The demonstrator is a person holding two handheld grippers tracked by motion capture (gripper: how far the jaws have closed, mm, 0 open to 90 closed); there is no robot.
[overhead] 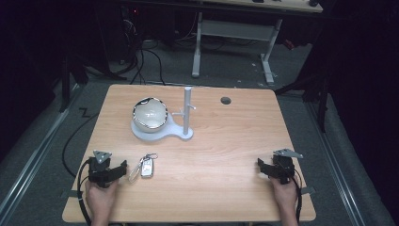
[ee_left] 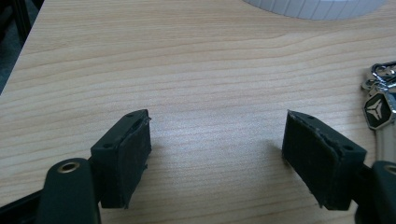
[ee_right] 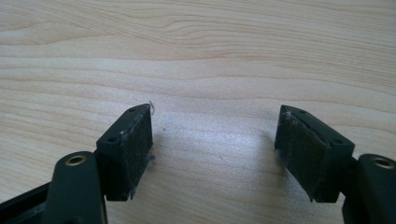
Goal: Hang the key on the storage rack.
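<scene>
The car key (a pale fob with a metal ring and a small dark badge) is laid flat on the wooden table, near its front edge and toward the left side; it is seen just to the right of the left gripper, close beside it but not touched; in the left gripper view the key is glimpsed at the right margin, outside the right-hand jaw rather than between the two. The left gripper is held low over the table by a hand, and its jaws are spread wide with bare wood between the pads; nothing is gripped. The right gripper is set well apart near the table's right front corner, held by the other hand; its jaws are likewise parted, with plain tabletop seen between its pads and nothing clasped. Farther back, near the middle of the table, a white stand is placed, with a flat base and an upright post from which a short peg is projected; a round bowl is rested on the base's left lobe. A small dark hole is noted in the tabletop beyond. Between the left gripper and the key no obstacle is found; the stand is well behind both.
</scene>
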